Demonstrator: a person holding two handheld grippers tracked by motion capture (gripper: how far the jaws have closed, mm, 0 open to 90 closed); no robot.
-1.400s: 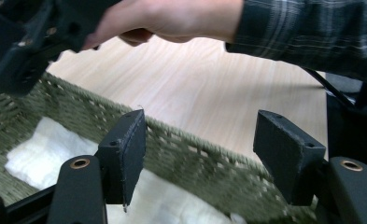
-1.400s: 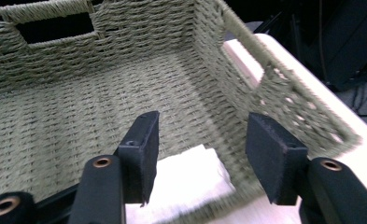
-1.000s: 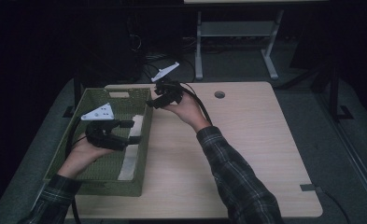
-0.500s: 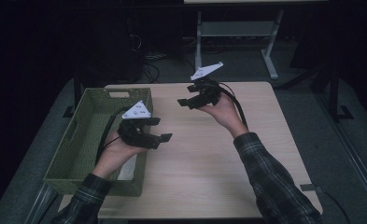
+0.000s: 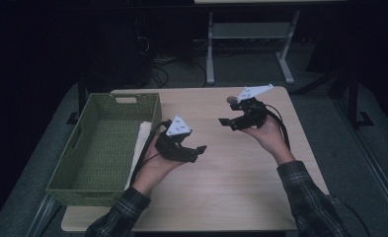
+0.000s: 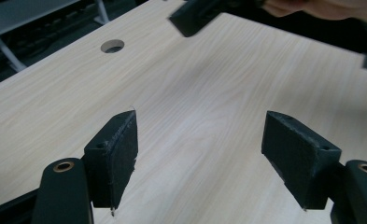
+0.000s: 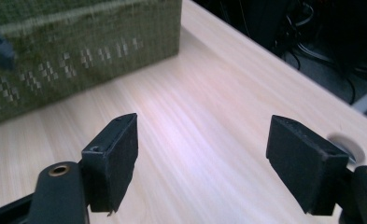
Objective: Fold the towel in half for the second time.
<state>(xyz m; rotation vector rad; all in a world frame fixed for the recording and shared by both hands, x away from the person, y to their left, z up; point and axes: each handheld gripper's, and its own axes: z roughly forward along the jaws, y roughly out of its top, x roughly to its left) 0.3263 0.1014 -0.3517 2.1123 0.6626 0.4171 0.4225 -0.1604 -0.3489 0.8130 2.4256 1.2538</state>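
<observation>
With both hands clear of the basket, the left gripper hung wide and empty just right of it, and the right gripper, jaws just been opening with nothing between them, hovered over bare table; the white cloth lay against the basket's right side. Looked like retreat after a drop; next move likely just parking or a fresh reach

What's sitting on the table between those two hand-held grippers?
Nothing: in the high view, bare table separates the left hand-held gripper from the right hand-held gripper.
</observation>
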